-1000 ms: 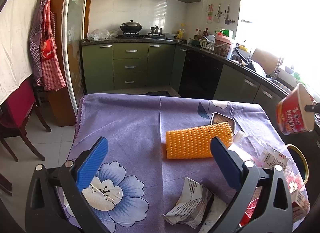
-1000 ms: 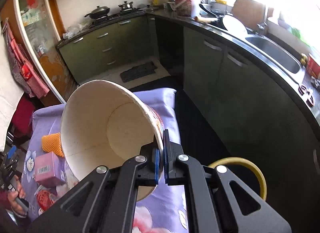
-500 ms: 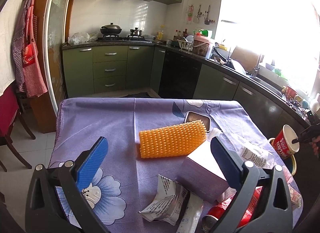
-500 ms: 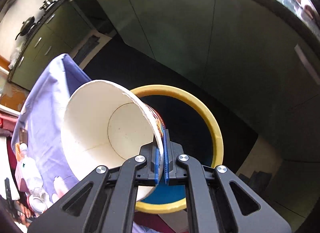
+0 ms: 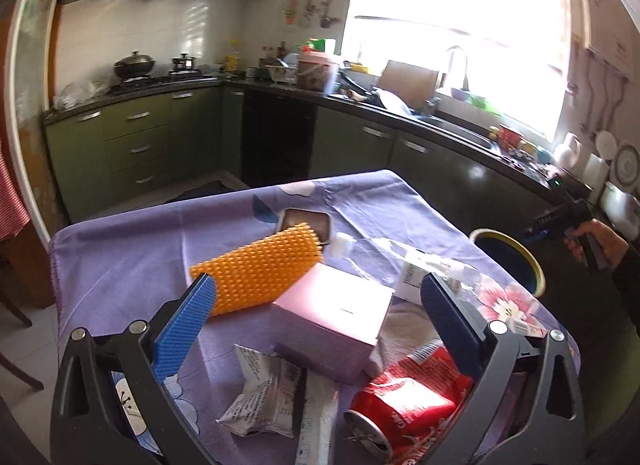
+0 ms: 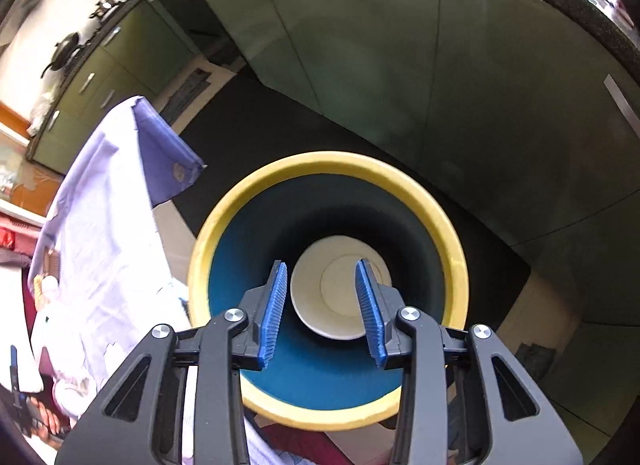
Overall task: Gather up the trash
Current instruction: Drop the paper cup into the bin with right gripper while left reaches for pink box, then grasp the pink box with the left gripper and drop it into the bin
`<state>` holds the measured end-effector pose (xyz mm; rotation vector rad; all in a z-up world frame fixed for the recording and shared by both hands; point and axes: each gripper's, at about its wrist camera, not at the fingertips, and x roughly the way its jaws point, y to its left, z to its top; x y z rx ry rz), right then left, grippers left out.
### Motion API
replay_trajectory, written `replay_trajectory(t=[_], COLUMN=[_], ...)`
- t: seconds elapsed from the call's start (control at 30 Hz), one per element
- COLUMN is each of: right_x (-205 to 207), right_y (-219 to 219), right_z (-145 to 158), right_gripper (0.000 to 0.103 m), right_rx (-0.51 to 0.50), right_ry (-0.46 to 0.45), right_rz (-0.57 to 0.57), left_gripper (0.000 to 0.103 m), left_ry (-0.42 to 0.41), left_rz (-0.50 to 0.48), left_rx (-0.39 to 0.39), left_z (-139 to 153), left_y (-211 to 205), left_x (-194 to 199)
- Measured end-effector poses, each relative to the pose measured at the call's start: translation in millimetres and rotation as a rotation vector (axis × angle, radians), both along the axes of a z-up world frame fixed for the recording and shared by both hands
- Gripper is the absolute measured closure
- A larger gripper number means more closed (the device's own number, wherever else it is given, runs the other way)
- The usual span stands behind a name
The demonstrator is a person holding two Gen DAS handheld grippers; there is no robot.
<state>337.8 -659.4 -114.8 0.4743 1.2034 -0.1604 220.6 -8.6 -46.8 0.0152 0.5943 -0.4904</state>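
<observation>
The right gripper (image 6: 322,309) is held above the round blue bin with a yellow rim (image 6: 448,225) at the centre of the right wrist view; its jaws are opening and nothing is pinched between them. The white paper cup (image 6: 340,293) is seen lying mouth up at the bottom of that bin, well below the blue pads.

The left gripper (image 5: 320,321) is spread wide and empty over the purple flowered cloth of the desk (image 5: 132,261), low in the left wrist view. The remaining trash is gathered at lower centre: a pale pink cardboard box (image 5: 332,321), a crushed red drink can (image 5: 404,397) at lower right, a crumpled white printed wrapper (image 5: 260,393) at lower centre and a clear plastic bottle with a white cap (image 5: 404,261) at right of centre.

The box is judged light and fairly stiff; it is best taken across two opposite flat faces, gently, since thin card may buckle. The can is judged light, hard and slippery, so a grip across its dented middle is advised. The wrapper is soft and may slide out unless a thick fold is pinched.

An orange knobbly roll (image 5: 256,269) lies touching the box on its upper left, and a small dark tin (image 5: 308,221) behind it; the box leans over the wrapper and sits just beside the can, so a jaw may snag these
</observation>
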Motion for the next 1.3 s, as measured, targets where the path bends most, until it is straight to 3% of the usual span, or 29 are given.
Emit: replay_trajectory(t=[0.1,0.23,0.43,0.63,0.73,0.77,0.87,1.03,1.3], right_x=[-8.9,-14.0,-26.3,-21.4,-23.9,-24.6,-22.6,-27.8,-45.3], right_y=[11.9,27.9,55.5,72.7,75.2,75.8,78.7,81.7,70.0], right_z=[-0.5,-1.0,5.5,6.2,5.8,5.3,4.1,5.8,12.1], right_gripper=[0.066,0.066,0.061,0.061,0.061,0.061,0.061,0.061,0.061], right_rx=[0.016,0.039,0.054,0.049,0.058,0.06,0.068,0.08,0.118], right_ry=[-0.008,-0.018,-0.034,-0.034,-0.035,-0.034,-0.036,-0.057,-0.121], right_rz=[0.027,0.053,0.102,0.143,0.154,0.157,0.163,0.163,0.156], left_gripper=[0.006,0.006,0.006,0.006,0.016,0.027,0.028,0.029,0.03], left_ry=[-0.002,0.038,0.133,0.152,0.156,0.161,0.171,0.14,0.065], left_rz=[-0.135,-0.245,-0.256,-0.291,-0.291,-0.287,-0.287,-0.262,-0.227], left_rx=[0.051,0.116,0.159,0.18,0.191,0.198,0.19,0.199,0.22], left_z=[-2.2,-17.4,-46.8,-55.7,-58.1,-59.1,-59.9,-47.7,4.5], left_y=[-12.3,-22.8,-24.8,-31.3,-34.0,-34.2,-31.9,-29.4,-34.0], left_x=[4.1,20.7,48.4,47.6,48.7,49.3,50.7,46.9,34.5])
